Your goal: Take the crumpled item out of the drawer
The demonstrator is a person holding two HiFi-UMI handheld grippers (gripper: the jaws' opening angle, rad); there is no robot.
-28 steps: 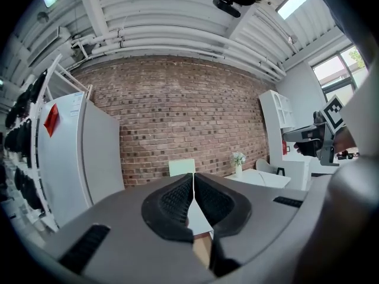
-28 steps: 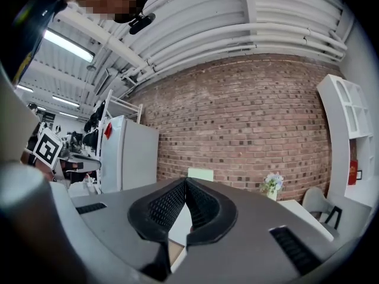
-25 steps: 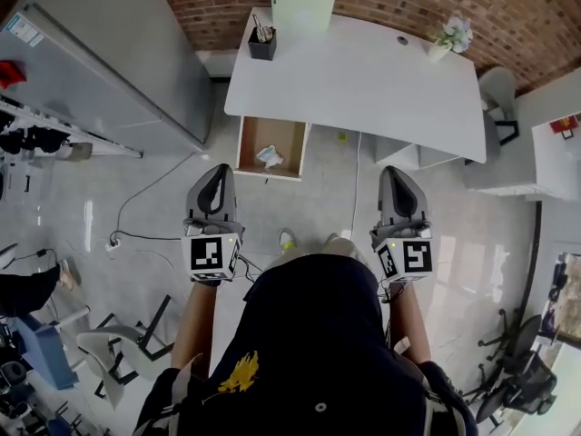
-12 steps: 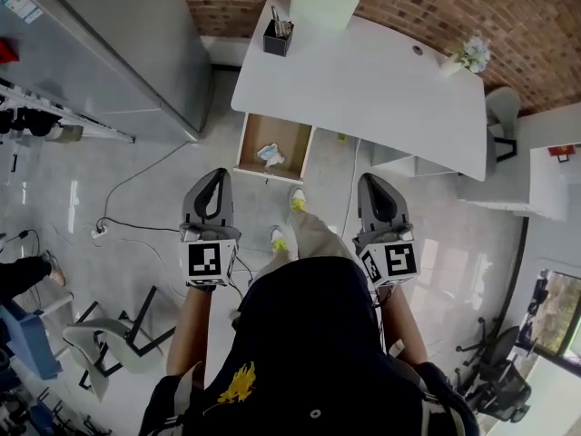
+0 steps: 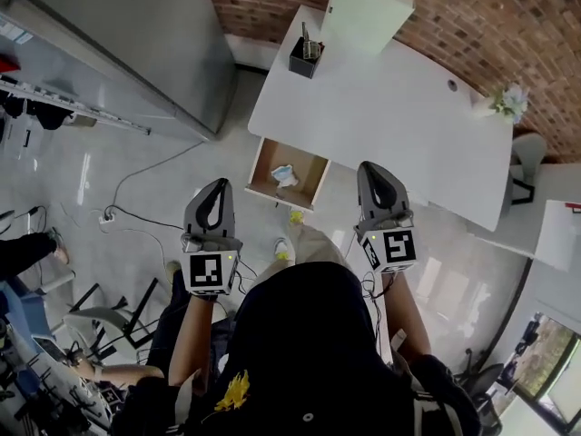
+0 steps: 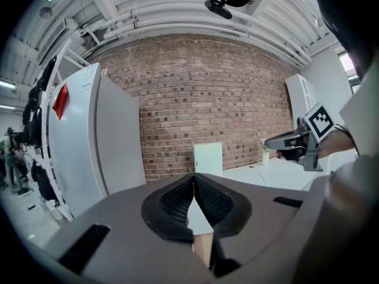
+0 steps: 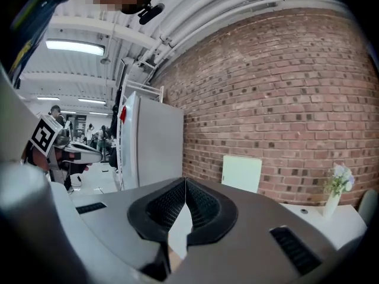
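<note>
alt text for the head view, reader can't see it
Seen from above, a person holds the left gripper and right gripper, both shut and empty, short of a white desk whose open drawer holds a crumpled item. A black pen holder and a small flower vase stand on the desk by a brick wall.

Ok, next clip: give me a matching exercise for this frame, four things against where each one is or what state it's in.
Things: 1 crumpled item; 2 pen holder; 3 flower vase; 4 right gripper.
Places or states: A shut, empty; B desk's right end; C inside the open drawer; D desk's far left corner.
Pairs: 1-C; 2-D; 3-B; 4-A.
</note>
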